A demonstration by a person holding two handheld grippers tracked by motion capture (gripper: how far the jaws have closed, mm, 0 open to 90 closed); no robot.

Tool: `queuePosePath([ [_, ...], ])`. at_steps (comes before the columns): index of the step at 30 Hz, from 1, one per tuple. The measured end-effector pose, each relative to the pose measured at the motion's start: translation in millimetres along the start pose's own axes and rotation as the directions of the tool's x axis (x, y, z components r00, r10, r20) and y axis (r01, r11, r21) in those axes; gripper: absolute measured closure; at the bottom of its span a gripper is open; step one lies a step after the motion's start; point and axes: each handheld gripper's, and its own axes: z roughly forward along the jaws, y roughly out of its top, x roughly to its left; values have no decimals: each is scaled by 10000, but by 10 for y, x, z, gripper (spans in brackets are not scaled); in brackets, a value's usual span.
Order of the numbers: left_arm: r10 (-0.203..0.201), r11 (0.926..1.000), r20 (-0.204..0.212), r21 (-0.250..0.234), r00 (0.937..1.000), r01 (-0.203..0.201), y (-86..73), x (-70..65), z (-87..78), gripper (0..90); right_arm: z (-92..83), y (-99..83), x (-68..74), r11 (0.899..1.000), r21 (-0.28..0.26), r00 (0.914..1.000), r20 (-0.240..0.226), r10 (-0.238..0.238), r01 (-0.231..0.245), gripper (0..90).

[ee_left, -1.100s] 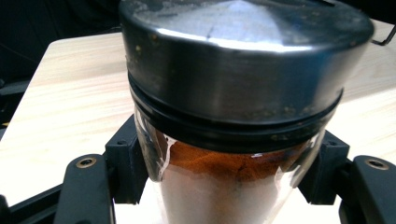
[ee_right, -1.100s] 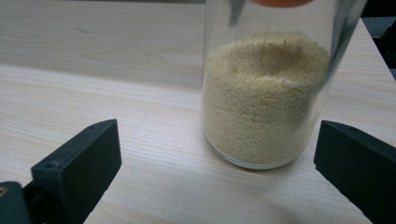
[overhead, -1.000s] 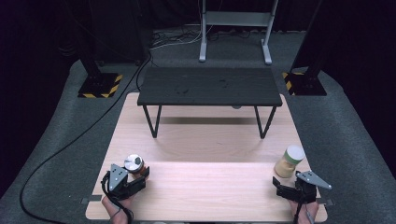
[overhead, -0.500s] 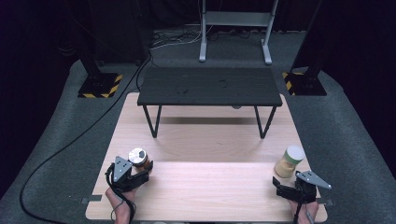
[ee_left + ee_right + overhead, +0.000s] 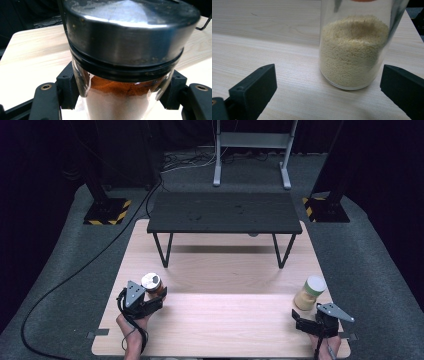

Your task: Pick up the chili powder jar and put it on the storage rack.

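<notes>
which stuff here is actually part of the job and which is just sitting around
In the job:
- left gripper, shut on the spice jar with the metal lid
- right gripper, open near the grain jar

Just there:
- black bench
- floor cable
- metal stand

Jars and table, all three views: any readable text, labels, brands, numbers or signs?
None readable.
Jar of reddish-brown powder, clamped in the left gripper: steel lid and glass are bare, no label.
Jar of pale yellow grains in front of the open right gripper: clear glass, no label visible.
Stand bases on the floor: yellow-and-black hazard stripes, a marking without words.
Black bench and wooden table: no print.
</notes>
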Motion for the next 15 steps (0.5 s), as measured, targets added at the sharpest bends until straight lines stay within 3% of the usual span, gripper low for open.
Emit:
queuePosePath([
  [15, 121, 9999, 121, 54, 9999, -122, 125, 28, 148, 317, 2, 4, 1, 10000, 23, 10000, 20, 21, -21, 0],
])
